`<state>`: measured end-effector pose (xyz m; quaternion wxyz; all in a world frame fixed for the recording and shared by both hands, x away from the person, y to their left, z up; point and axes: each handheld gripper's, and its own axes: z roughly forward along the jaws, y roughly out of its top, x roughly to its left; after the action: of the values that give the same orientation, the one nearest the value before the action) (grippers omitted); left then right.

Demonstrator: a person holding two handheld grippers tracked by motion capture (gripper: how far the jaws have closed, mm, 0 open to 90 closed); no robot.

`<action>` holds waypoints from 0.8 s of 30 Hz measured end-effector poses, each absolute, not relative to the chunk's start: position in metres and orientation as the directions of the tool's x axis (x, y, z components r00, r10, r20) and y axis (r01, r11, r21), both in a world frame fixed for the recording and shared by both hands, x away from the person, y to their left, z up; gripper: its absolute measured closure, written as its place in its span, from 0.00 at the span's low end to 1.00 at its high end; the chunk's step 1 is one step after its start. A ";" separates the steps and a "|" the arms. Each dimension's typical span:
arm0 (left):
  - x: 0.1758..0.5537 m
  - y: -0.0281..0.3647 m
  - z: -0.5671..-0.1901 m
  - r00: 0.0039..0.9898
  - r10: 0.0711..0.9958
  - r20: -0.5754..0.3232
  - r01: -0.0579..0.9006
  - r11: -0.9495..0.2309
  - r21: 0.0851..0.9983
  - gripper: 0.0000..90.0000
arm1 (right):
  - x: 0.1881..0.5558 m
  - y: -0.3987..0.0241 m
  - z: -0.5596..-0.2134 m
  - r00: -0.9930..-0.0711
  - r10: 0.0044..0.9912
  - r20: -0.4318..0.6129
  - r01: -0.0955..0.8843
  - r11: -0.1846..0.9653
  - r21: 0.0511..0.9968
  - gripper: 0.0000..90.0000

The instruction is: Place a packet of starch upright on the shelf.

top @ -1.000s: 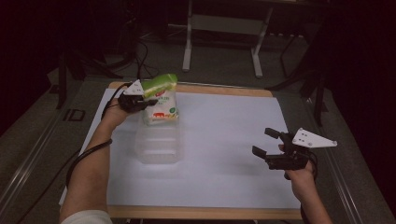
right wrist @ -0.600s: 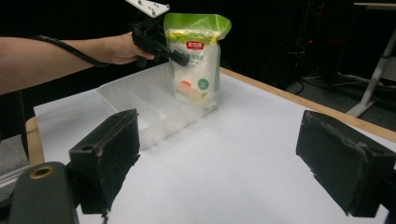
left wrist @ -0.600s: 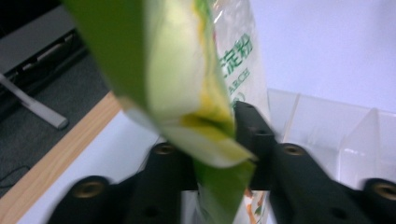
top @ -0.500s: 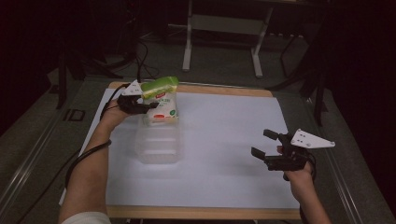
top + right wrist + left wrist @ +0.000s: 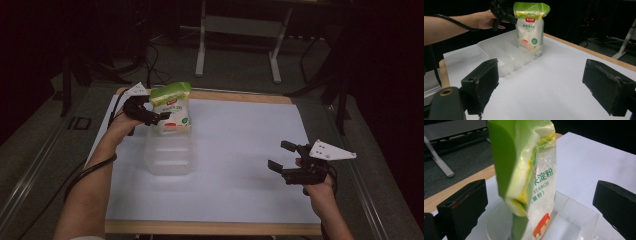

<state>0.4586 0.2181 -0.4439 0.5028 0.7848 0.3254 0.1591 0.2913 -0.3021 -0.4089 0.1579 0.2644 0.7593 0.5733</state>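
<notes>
Presently the starch bag (image 5: 171,104) stands upright in the far end compartment of a clear plastic tray (image 5: 170,156), which rests on the white sheet (image 5: 240,150) covering the worktop (image 5: 240,96). The bag has a green top and a clear lower body with white contents, a red label and green print.

Left tool (image 5: 152,116): held at the far left of the sheet, level with the bag's upper half. In the left gripper view its two black jaws stand wide apart, one on each side of the bag (image 5: 529,177), with visible gaps between each jaw and the packet; no contact is seen. The bag's side gusset faces this camera, and the tray wall (image 5: 571,217) shows below it. In the right gripper view the left tool (image 5: 507,15) is seen just beside the bag's green top (image 5: 531,27), the hand (image 5: 485,20) behind it.

Right tool (image 5: 285,159): held near the right edge of the sheet, well apart from tray and bag. Its jaws stand apart with nothing between them, pointed across the sheet toward the tray (image 5: 506,53).
</notes>
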 end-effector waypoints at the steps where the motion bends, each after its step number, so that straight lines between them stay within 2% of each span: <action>1: 0.456 0.219 -0.444 0.735 0.671 -0.091 0.350 -0.261 0.900 0.00 | 0.291 -0.302 -0.409 -0.811 0.582 0.064 0.221 0.203 0.954 0.15; 11: 0.428 0.224 -0.444 0.670 0.737 -0.087 0.335 -0.196 0.921 0.00 | 0.291 -0.299 -0.416 -0.816 0.572 0.079 0.241 0.212 0.947 0.15; 24: 0.380 0.223 -0.439 0.596 0.801 -0.047 0.336 -0.197 0.921 0.00 | 0.286 -0.297 -0.418 -0.821 0.566 0.072 0.239 0.227 0.944 0.15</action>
<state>0.3802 0.2226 -0.4390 0.5033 0.7382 0.3852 0.2311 0.2861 -0.2975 -0.4183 0.1453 0.2615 0.7695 0.5642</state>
